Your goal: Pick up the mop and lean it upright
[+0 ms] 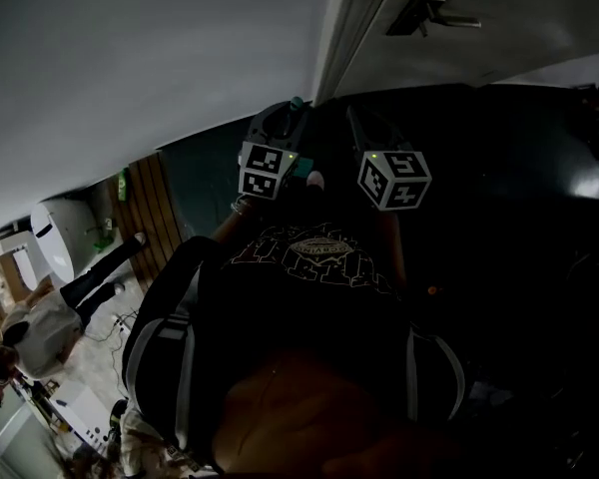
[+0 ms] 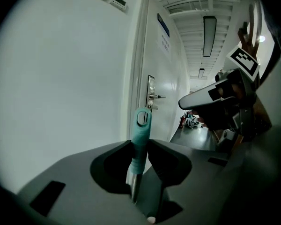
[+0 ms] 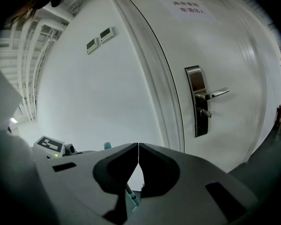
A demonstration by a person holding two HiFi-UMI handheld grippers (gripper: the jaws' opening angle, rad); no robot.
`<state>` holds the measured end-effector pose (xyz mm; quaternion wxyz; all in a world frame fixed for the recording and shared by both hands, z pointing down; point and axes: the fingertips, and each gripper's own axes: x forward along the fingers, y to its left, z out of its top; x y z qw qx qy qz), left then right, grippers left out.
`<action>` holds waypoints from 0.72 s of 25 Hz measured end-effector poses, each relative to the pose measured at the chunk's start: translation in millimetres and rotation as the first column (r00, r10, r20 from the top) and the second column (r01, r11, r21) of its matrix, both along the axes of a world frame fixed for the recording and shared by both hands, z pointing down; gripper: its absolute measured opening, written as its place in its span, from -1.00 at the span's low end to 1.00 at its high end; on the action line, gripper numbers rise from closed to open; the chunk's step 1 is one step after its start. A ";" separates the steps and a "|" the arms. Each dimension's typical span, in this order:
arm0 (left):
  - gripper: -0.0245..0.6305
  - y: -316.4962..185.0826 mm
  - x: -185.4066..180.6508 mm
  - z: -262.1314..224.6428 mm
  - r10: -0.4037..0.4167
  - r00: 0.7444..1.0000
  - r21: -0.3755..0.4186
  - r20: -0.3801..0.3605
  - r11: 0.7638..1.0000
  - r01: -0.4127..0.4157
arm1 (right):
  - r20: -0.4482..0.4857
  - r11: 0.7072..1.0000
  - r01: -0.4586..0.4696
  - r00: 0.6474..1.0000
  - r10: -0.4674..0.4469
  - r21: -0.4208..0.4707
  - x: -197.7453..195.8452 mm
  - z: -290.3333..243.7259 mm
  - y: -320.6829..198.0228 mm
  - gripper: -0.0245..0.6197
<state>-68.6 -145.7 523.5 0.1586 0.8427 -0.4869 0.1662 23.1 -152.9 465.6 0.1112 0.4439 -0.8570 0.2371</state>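
The mop's handle [image 2: 139, 149] is a metal pole with a teal end cap that has a hanging hole. It stands upright between the jaws of my left gripper [image 2: 140, 153], which is shut on it just below the cap. In the head view the teal cap [image 1: 297, 102] shows above the left gripper [image 1: 290, 118], close to the white wall. My right gripper [image 3: 138, 146] is shut, its tips touching with nothing between them. Through the gap below them a bit of the mop pole [image 3: 130, 196] shows. The right gripper [image 1: 364, 128] is held beside the left one. The mop head is hidden.
A white wall [image 2: 65, 78] and a white door [image 3: 225, 55] with a metal lever handle [image 3: 208, 96] are right in front. A corridor [image 2: 196, 130] runs past the door. A person [image 1: 40, 322] is on the floor at the lower left of the head view.
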 end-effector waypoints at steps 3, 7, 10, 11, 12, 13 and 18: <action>-0.48 8.6 -0.3 1.3 -0.002 1.000 0.004 -0.004 1.000 0.002 | 0.000 1.000 0.018 1.000 -0.018 -0.002 -4.1 3.4 -0.3 -0.86; -0.48 17.8 -0.5 1.1 0.000 1.000 0.007 -0.011 1.000 0.000 | -0.001 0.999 0.037 0.999 -0.037 -0.004 -10.5 5.1 0.8 -0.86; -0.48 23.9 -1.9 -1.5 0.001 1.000 0.008 -0.015 1.000 -0.001 | -0.003 0.999 0.048 0.999 -0.048 -0.002 -15.6 3.1 3.0 -0.86; -0.48 25.7 -2.0 -1.9 0.002 1.000 0.009 -0.014 1.000 -0.002 | -0.004 0.999 0.050 0.999 -0.050 -0.002 -16.6 2.6 3.8 -0.86; -0.48 27.3 -2.0 -2.0 0.003 1.000 0.009 -0.009 1.000 -0.003 | -0.005 0.999 0.052 0.999 -0.052 -0.002 -17.4 2.3 4.3 -0.86; -0.48 28.4 -1.9 -2.1 0.005 1.000 0.011 -0.002 1.000 -0.005 | -0.005 0.999 0.053 0.999 -0.053 -0.002 -18.0 2.1 4.7 -0.86; -0.47 31.5 0.6 0.1 0.008 0.999 0.011 -0.035 1.000 -0.007 | -0.008 0.999 0.054 0.999 -0.054 -0.003 -17.8 5.0 5.5 -0.86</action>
